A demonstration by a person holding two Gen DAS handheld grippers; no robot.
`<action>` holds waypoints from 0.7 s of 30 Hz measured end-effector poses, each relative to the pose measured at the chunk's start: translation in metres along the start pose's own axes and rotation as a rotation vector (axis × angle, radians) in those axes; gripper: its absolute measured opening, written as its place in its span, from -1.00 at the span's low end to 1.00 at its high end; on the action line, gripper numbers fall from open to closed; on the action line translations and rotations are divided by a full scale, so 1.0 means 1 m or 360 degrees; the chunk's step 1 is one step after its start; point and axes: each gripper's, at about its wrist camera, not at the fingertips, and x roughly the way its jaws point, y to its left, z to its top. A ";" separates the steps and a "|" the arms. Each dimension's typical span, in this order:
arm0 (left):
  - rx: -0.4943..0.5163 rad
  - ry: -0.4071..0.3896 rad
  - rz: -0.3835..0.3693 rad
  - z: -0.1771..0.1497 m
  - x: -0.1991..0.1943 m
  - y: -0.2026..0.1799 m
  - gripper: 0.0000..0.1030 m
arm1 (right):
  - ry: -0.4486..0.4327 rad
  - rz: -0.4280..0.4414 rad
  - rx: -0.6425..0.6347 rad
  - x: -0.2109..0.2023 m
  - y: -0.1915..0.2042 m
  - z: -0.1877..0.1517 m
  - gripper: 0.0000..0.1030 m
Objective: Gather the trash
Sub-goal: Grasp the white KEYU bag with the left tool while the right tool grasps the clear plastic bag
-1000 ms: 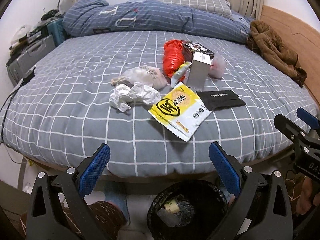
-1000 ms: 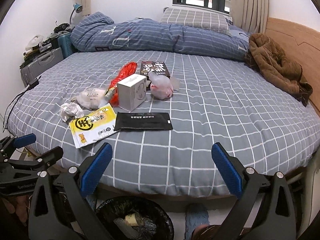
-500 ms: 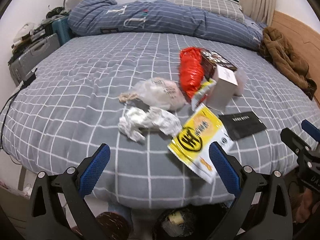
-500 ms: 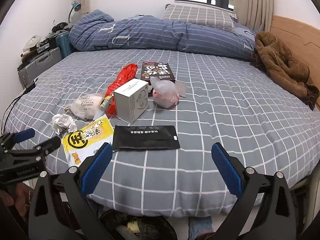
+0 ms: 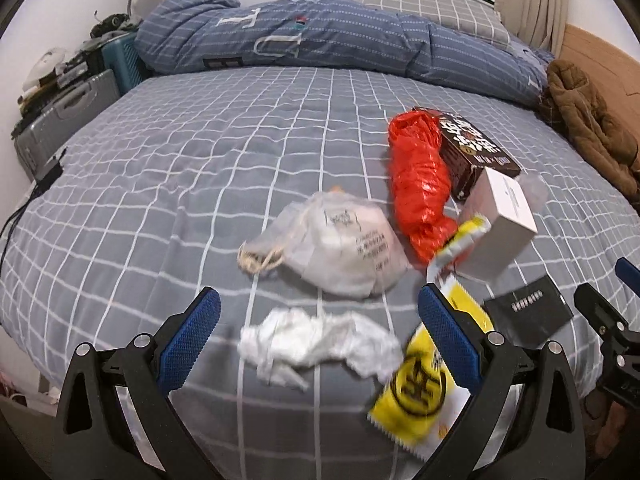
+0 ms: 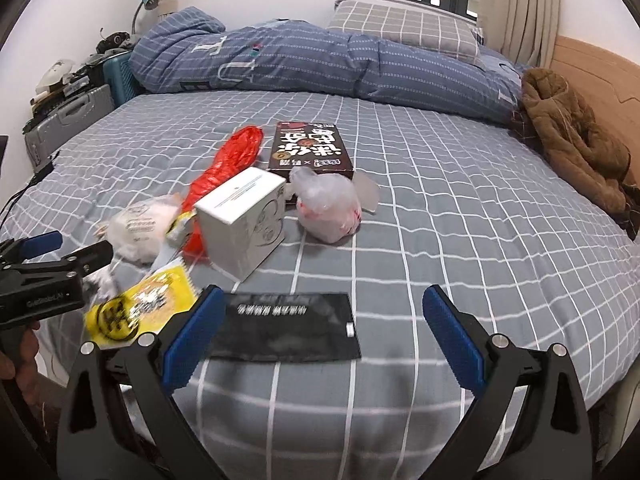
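Note:
Trash lies on the grey checked bed. My left gripper [image 5: 320, 340] is open, its fingers either side of a crumpled white paper [image 5: 316, 346]. Beyond it lie a white plastic bag [image 5: 340, 244], a red plastic bag [image 5: 420, 184], a yellow wrapper [image 5: 424, 380], a white box [image 5: 500, 224], a dark printed box [image 5: 468, 148] and a black sachet [image 5: 528, 308]. My right gripper [image 6: 320, 332] is open just above the black sachet [image 6: 288, 326]. In the right wrist view the white box [image 6: 244, 220], a clear bag [image 6: 328, 208] and the yellow wrapper [image 6: 140, 312] lie ahead.
A rolled blue duvet [image 5: 340, 40] and a pillow [image 6: 404, 28] lie at the far end of the bed. A brown jacket [image 6: 572, 144] lies by the wooden headboard on the right. Suitcases [image 5: 68, 112] stand to the left of the bed.
Both grippers have moved forward and up over the bed. The black bin below the bed edge has dropped out of view. The crumpled paper now sits between my left fingers.

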 end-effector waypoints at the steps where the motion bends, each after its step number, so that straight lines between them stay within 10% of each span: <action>1: 0.0006 0.0002 -0.0002 0.004 0.004 -0.002 0.89 | 0.0003 -0.0005 -0.0001 0.004 0.000 0.002 0.82; 21: 0.0060 0.0110 0.0027 0.035 0.064 -0.020 0.68 | 0.0077 -0.0018 -0.0021 0.084 -0.003 0.044 0.52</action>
